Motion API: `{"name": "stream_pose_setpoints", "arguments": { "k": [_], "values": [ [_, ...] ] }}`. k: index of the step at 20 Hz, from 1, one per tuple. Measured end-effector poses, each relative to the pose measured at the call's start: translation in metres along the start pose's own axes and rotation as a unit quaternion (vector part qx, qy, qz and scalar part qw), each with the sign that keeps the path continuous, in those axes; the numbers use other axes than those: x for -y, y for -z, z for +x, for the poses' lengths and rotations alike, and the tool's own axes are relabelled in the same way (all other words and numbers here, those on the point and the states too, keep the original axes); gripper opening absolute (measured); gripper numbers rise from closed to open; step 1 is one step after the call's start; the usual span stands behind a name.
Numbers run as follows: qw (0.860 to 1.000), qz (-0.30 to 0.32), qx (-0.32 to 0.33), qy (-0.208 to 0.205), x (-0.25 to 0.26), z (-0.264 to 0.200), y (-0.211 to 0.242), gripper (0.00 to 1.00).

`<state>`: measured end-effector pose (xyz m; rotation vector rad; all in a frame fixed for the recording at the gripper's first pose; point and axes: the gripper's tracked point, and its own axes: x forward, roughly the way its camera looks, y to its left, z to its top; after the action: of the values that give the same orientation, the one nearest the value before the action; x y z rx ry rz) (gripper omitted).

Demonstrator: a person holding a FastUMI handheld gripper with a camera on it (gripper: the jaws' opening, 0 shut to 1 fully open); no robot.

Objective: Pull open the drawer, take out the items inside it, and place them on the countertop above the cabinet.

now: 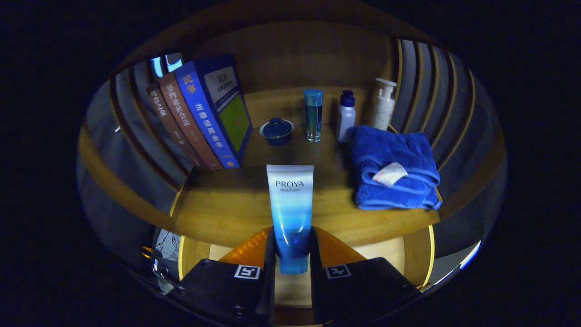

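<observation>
My gripper [291,245] is shut on a white-and-blue cosmetic tube [290,204], both fingers pressing its blue cap end. The tube points forward, away from the fingers, held above the front part of the wooden countertop [218,204]. Below the fingers a pale strip of the cabinet front [290,290] shows; whether that is the drawer I cannot tell.
Several books [204,118] lean at the back left of the countertop. A blue lidded cup [277,131], a blue glass bottle [313,116], a small white bottle [346,117] and a white pump bottle [383,104] stand at the back. A folded blue towel [395,168] lies at the right.
</observation>
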<state>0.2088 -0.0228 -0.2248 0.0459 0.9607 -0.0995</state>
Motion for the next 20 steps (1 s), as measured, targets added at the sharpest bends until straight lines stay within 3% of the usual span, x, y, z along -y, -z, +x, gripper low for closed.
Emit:
{"name": "stream_pose_setpoints", "arguments": {
  "k": [7, 9, 10, 15, 20],
  "values": [
    [0.998, 0.012, -0.048, 0.026, 0.015, 0.064, -0.010, 0.37],
    [0.998, 0.010, -0.048, 0.026, 0.015, 0.071, -0.010, 0.41],
    [0.999, 0.009, -0.046, 0.019, 0.013, 0.070, -0.011, 0.47],
    [1.000, -0.001, -0.022, 0.011, 0.007, 0.056, -0.015, 1.00],
    [1.000, 0.003, 0.016, 0.007, 0.005, 0.016, -0.008, 1.00]
  ]
}}
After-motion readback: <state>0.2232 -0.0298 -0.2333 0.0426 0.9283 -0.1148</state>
